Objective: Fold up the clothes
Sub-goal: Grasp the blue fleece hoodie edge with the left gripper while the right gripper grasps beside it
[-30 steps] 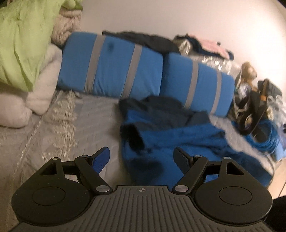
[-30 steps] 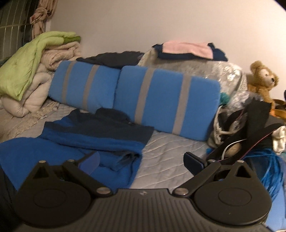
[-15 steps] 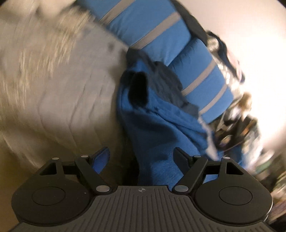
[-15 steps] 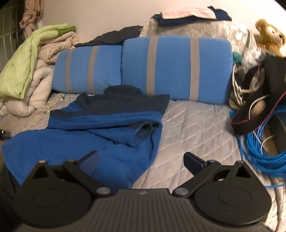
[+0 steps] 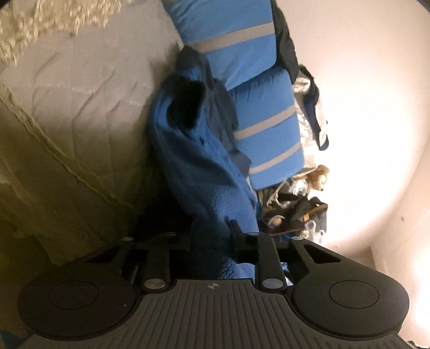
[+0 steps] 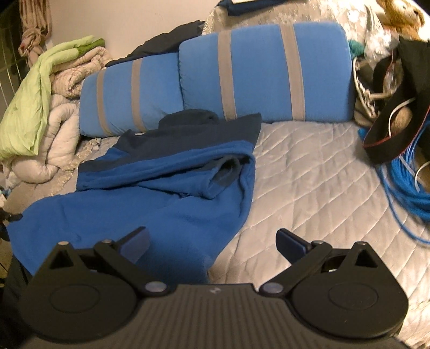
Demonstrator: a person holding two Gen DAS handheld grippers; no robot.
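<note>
A blue fleece top (image 6: 166,193) with a dark navy yoke lies crumpled on the grey quilted bed (image 6: 309,171), its collar toward the pillows. In the left wrist view, rolled sideways, the fleece (image 5: 204,171) runs from the pillows down into my left gripper (image 5: 211,239), whose fingers are closed in on a bunched edge of it. My right gripper (image 6: 212,241) is open and empty, low over the near hem of the fleece, its left finger over the cloth and its right finger over bare quilt.
Two blue pillows with grey stripes (image 6: 242,72) stand along the back. Folded green and beige blankets (image 6: 45,107) are piled at the left. A coil of blue cable (image 6: 403,174), a black bag (image 6: 389,118) and a teddy bear (image 6: 400,13) crowd the right side.
My left gripper rolled sideways, dropped to the near edge of the fleece and closed on it. My right gripper moved forward and lower over the hem, staying open.
</note>
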